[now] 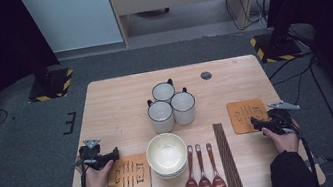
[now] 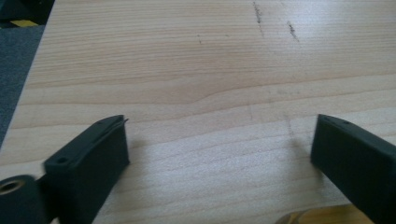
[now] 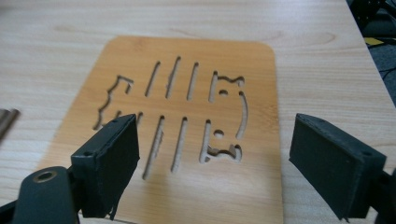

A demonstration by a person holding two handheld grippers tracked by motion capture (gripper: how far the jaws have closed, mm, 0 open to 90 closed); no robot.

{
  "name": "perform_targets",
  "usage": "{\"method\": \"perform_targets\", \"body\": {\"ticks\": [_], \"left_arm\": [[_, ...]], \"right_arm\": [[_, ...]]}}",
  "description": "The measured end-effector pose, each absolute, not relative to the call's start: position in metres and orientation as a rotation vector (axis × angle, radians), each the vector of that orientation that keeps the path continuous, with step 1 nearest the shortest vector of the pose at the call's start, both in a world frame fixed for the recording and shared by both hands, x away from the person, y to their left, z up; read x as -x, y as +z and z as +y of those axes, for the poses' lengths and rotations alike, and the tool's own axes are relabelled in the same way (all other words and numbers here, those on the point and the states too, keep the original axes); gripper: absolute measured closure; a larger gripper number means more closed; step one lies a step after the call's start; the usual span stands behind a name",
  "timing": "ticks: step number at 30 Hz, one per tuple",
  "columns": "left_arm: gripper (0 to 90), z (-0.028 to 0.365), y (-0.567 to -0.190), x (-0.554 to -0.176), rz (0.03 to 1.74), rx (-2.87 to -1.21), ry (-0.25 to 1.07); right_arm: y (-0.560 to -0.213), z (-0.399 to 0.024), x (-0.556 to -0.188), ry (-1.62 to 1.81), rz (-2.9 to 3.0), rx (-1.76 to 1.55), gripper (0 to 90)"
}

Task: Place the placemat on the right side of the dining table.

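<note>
Rectangular light-brown wooden trivet with cut-out slots [image 3: 187, 116] lies flat on the pale wooden table [image 1: 121, 105], right under and just ahead of the right gripper [image 3: 215, 154]. Its long axis runs away from the jaws, and the slots run the same way. The right gripper's jaws are wide apart over the trivet's near half, nothing between them. In the high view this trivet [image 1: 244, 114] is just left of the right gripper [image 1: 261, 126].

A second matching slotted trivet [image 1: 129, 176] lies flat just right of the left gripper [image 1: 108, 157], long axis toward the near edge. The left gripper [image 2: 219, 144] has jaws spread, bare table between them.

Dark chopsticks [image 1: 228, 157] lie left of the right gripper, pointing along the table's depth.
</note>
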State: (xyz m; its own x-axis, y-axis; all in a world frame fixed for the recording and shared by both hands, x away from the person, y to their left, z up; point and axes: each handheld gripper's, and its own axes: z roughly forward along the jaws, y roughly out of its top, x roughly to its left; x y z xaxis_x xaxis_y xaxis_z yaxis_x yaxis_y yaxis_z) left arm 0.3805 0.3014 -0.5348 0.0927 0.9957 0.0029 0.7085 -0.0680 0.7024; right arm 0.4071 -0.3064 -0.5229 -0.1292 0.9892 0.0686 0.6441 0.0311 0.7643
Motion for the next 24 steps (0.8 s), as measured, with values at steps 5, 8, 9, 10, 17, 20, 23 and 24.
{"method": "perform_targets", "body": {"ticks": [5, 8, 9, 10, 17, 20, 23, 24], "left_arm": [[17.0, 0.308, -0.530, -0.376, 1.695, -1.782, 0.676], [19.9, 0.307, -0.525, -0.374, 1.668, -1.757, 0.676], [20.8, 0.307, -0.524, -0.373, 1.657, -1.748, 0.673], [21.6, 0.307, -0.522, -0.372, 1.645, -1.740, 0.665], [24.9, 0.306, -0.513, -0.366, 1.585, -1.712, 0.647], [26.0, 0.305, -0.508, -0.363, 1.555, -1.700, 0.644], [26.9, 0.305, -0.502, -0.359, 1.522, -1.678, 0.643], [27.3, 0.304, -0.500, -0.358, 1.513, -1.674, 0.645]], "right_arm": [[-0.515, -0.303, -0.403, 0.957, 1.800, -1.634, 18.1], [-0.509, -0.300, -0.401, 0.990, 1.790, -1.622, 18.8], [-0.508, -0.299, -0.400, 1.002, 1.784, -1.622, 18.8], [-0.506, -0.298, -0.399, 1.014, 1.789, -1.616, 19.1], [-0.494, -0.289, -0.394, 1.064, 1.780, -1.580, 20.4], [-0.488, -0.285, -0.392, 1.078, 1.783, -1.555, 21.3], [-0.481, -0.281, -0.390, 1.107, 1.781, -1.533, 21.8], [-0.478, -0.279, -0.389, 1.117, 1.781, -1.519, 22.2]]}}
